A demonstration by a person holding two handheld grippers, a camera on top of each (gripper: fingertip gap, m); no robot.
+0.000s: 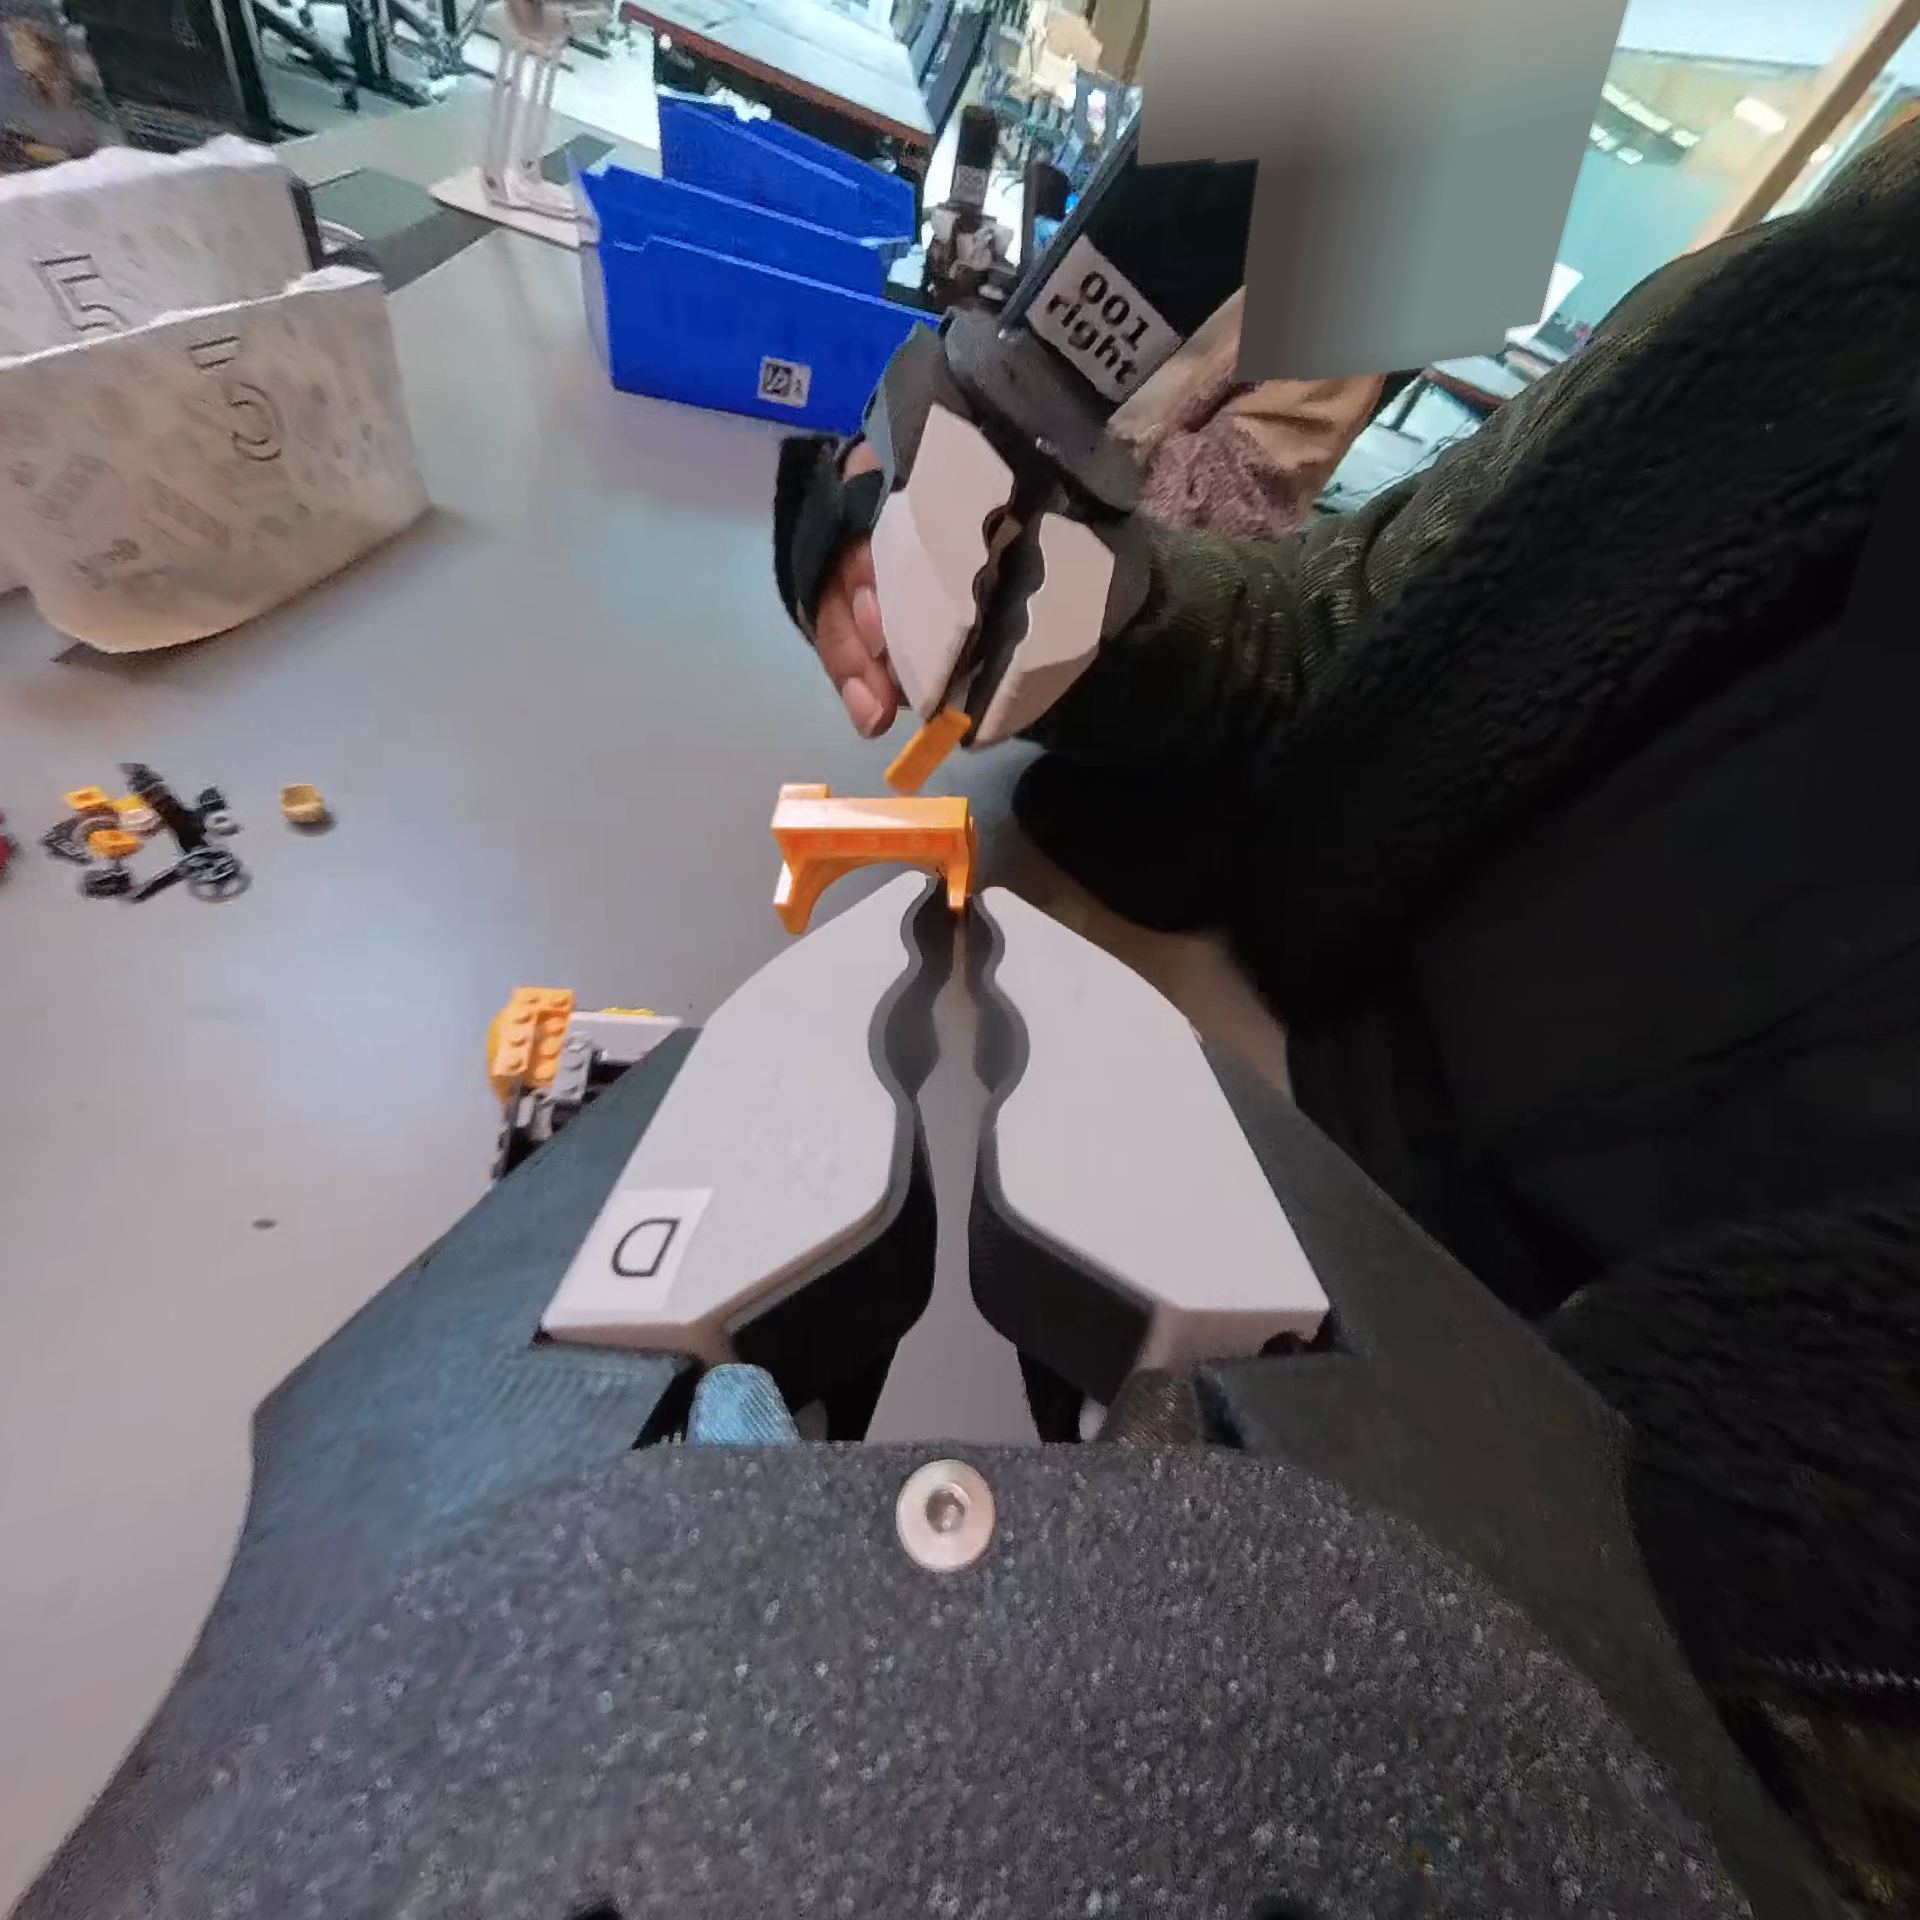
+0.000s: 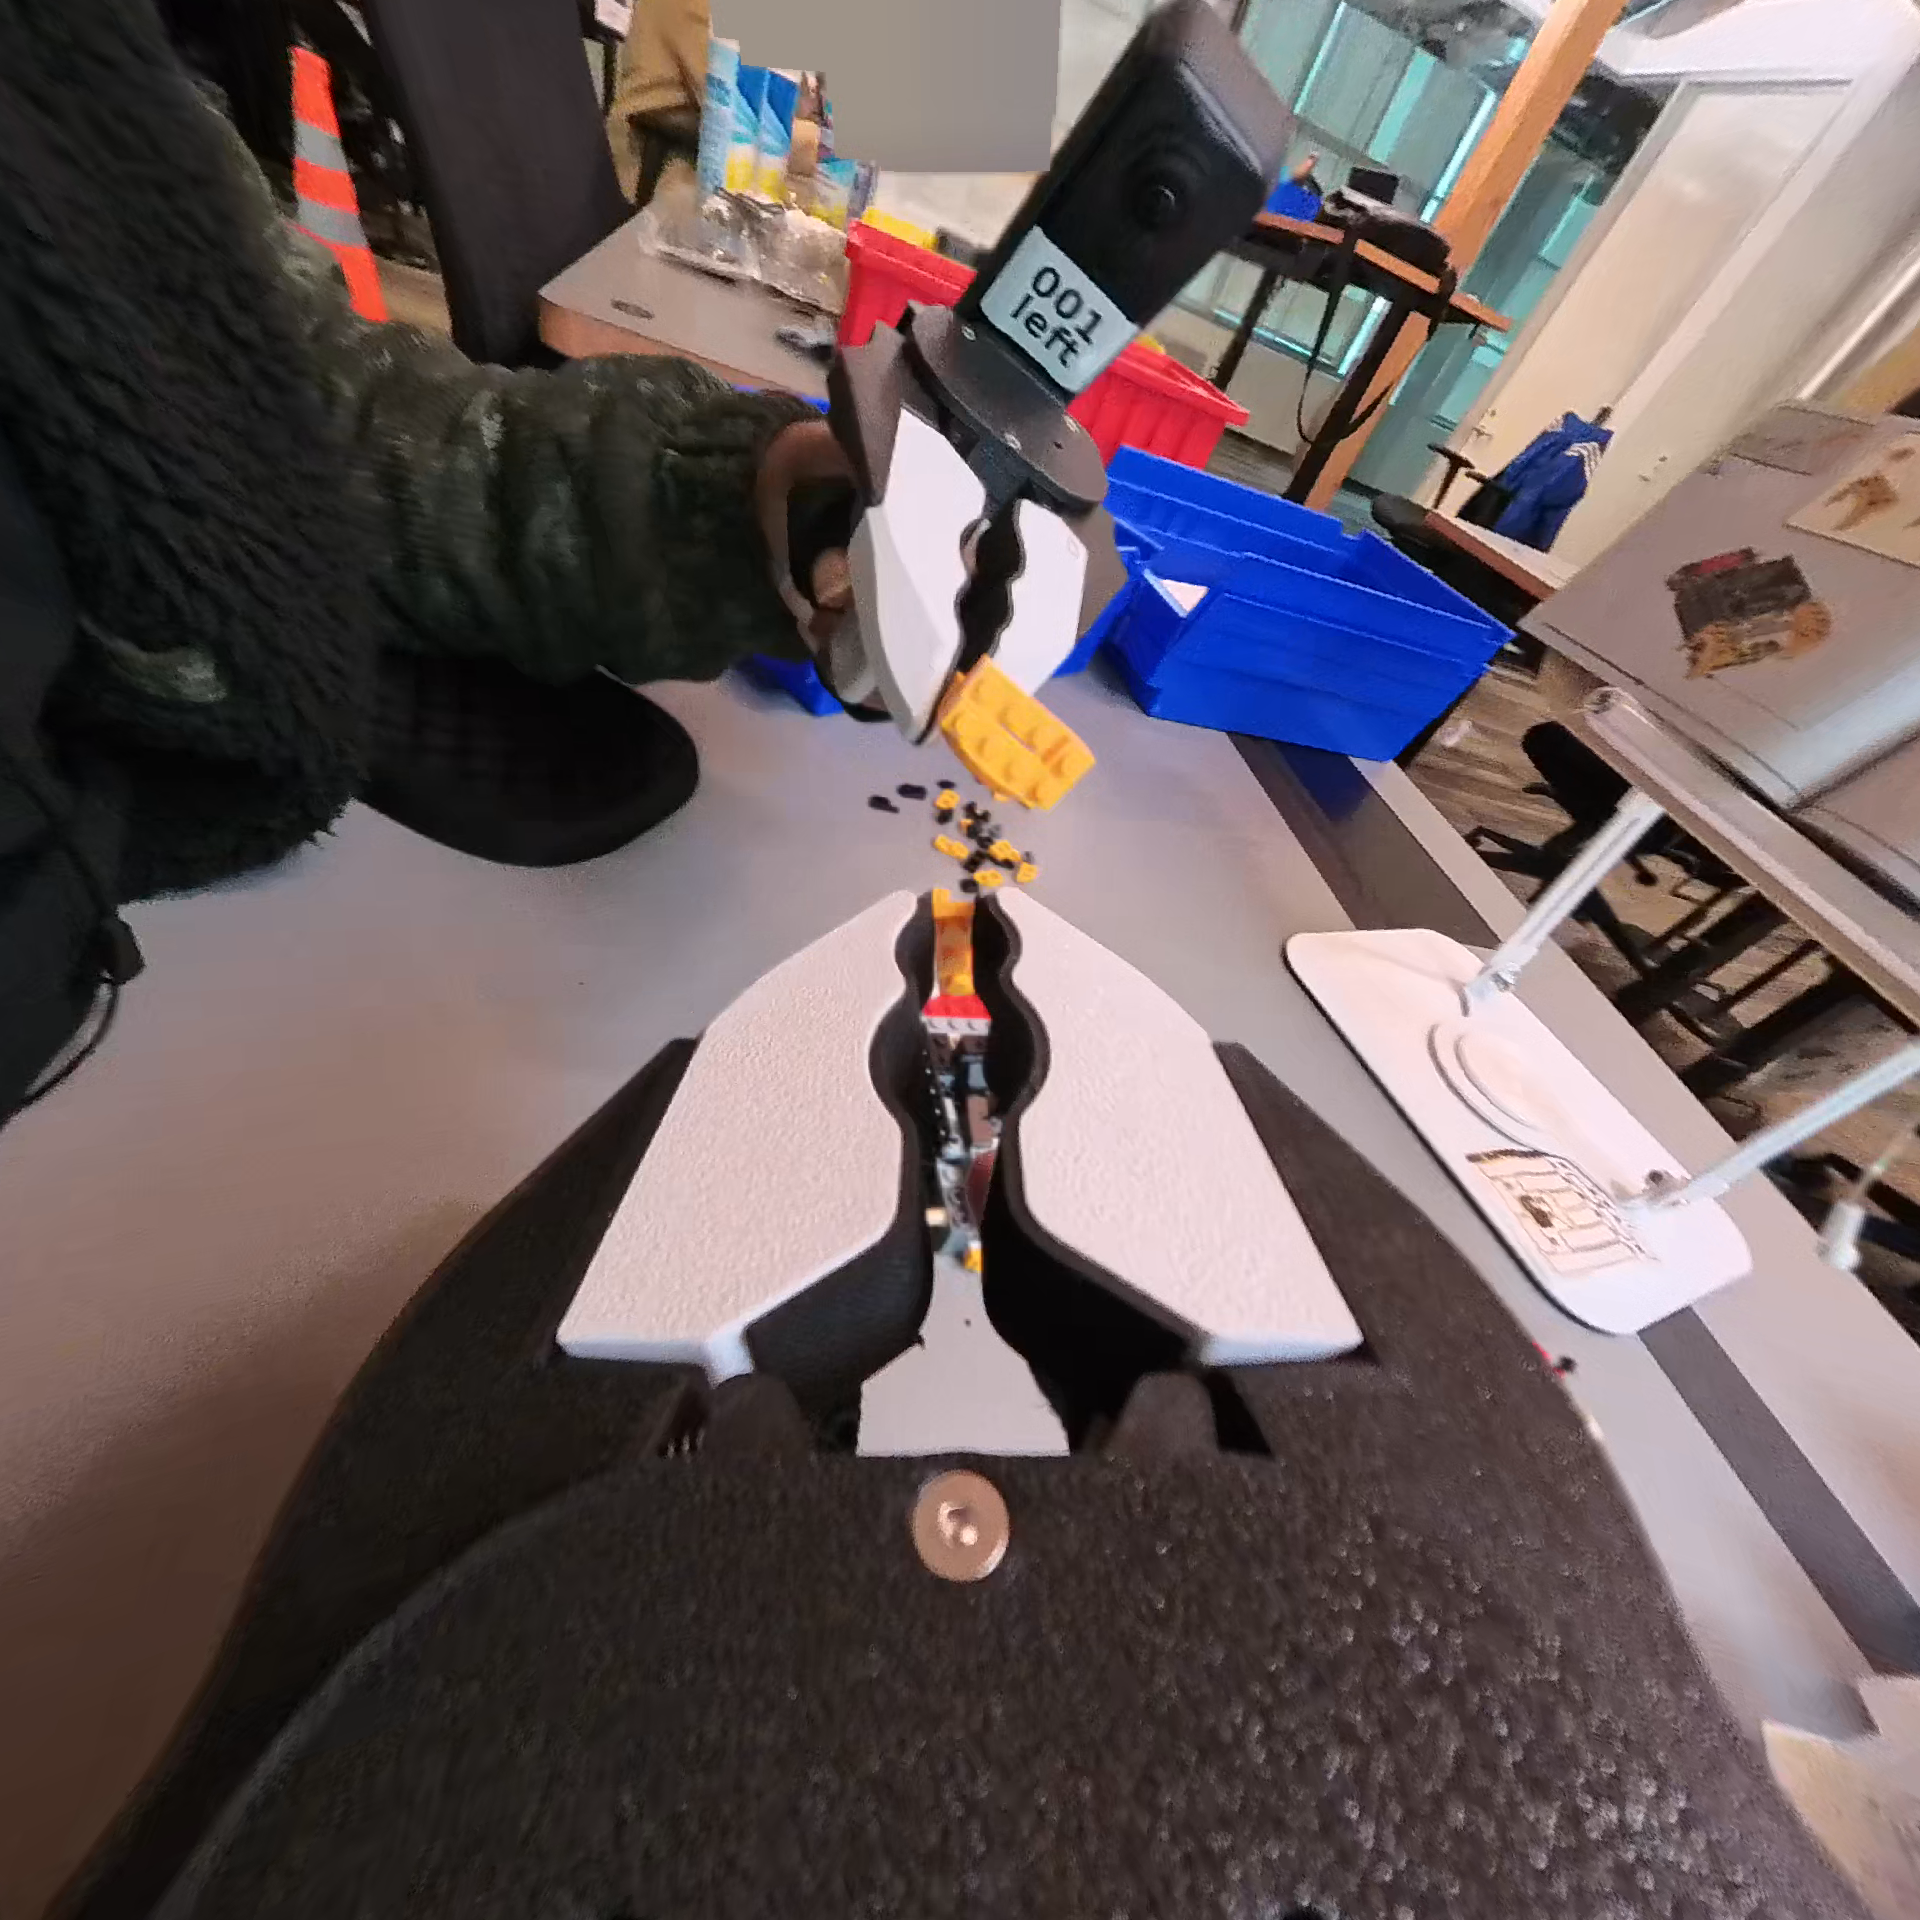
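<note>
My left tool [image 1: 951, 904] pinches orange studded arch brick [image 1: 873, 836] | right tool [image 1: 961, 717] pinches small orange plate [image 1: 925, 753], tilted just above arch's right end

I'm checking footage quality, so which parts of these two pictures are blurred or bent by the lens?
Left wrist view: scattered small black and orange parts are smeared, blue plastic bins soft; orange arched brick fairly sharp. Right wrist view: grey table edge bows from the wide lens; brick model between the fingers is soft.

Busy workshop, grey bench [image 2: 1195, 935] in front.
Blue bins [image 2: 1299, 623] at one o'clock, wooden post [image 2: 1496, 156] and glass partitions [image 2: 1382, 94] beyond, orange cone [image 2: 327, 197] at eleven.
</note>
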